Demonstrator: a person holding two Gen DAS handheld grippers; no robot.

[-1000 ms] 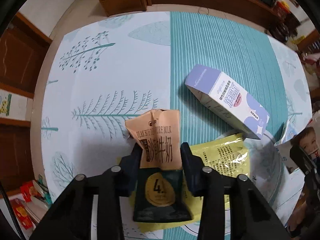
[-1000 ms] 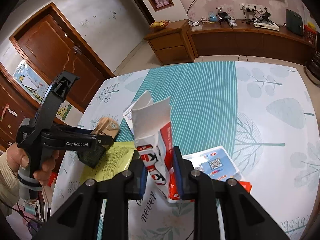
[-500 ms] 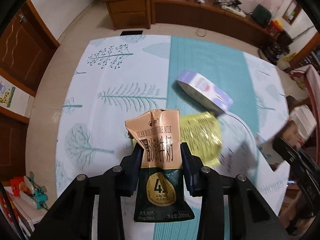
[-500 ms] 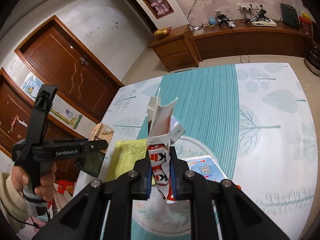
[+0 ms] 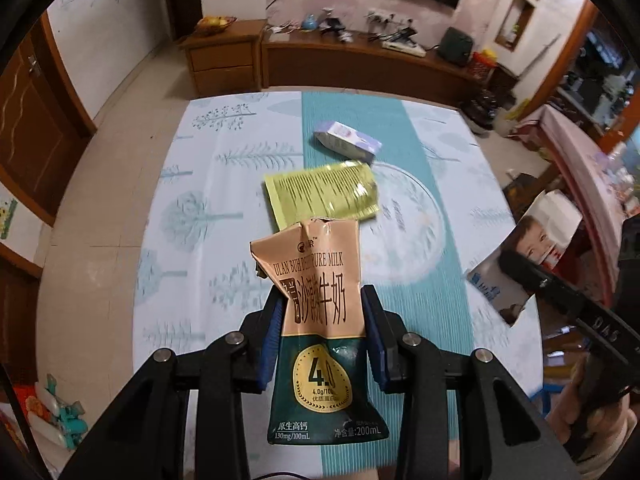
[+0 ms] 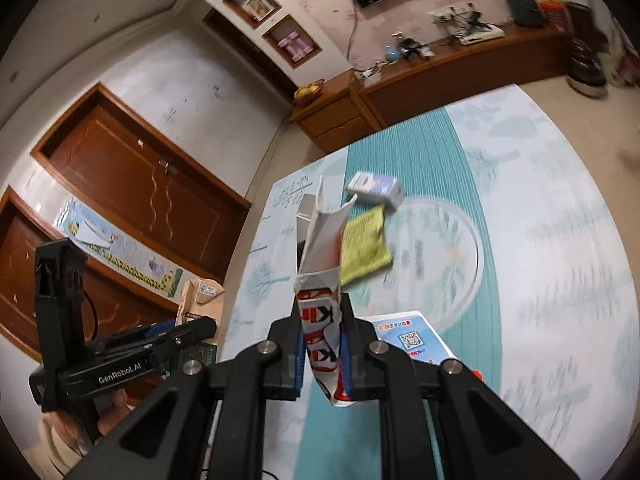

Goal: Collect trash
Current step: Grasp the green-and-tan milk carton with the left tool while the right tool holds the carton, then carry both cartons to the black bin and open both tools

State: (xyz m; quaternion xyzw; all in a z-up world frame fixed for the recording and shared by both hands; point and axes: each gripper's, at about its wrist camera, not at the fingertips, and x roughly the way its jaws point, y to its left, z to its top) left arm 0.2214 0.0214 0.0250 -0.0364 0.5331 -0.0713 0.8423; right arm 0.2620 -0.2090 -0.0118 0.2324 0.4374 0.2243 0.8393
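Left wrist view: the left gripper (image 5: 323, 322) is clamping a tan-and-green milk pouch (image 5: 320, 320) at mid-height; jaws are standing roughly a pouch-width apart, blue pads (image 5: 271, 340) pressing both side edges; pouch is sitting upright, torn top crumpled, lifted clear above the table (image 5: 192, 208). On the patterned cloth beyond: a yellow-green sachet (image 5: 322, 196) is lying flat, a purple-white carton (image 5: 346, 146) is lying on its side just behind it; whether the two are touching, cannot tell. At the right edge the right gripper (image 5: 516, 268) is showing side-on w/ a carton printed w/ a child's face (image 5: 528, 256) in its grip, off the table edge.

Right wrist view: right gripper (image 6: 322, 354) is pinching a flattened red-and-white carton (image 6: 320, 280); jaws are nearly closed, only the squashed carton's thickness between them; its opened white top is sticking up past the fingertips. Under and behind the gripper a flat blue-and-white packet w/ QR code (image 6: 412, 338) is resting on the table (image 6: 560, 280); sachet (image 6: 364, 246) and purple-white carton (image 6: 376, 188) are lying further back, image blurred there. At left, left gripper (image 6: 200, 326) is appearing side-on, held in a hand (image 6: 108, 420), w/ the milk pouch (image 6: 200, 300) in its jaws, beside the table edge.
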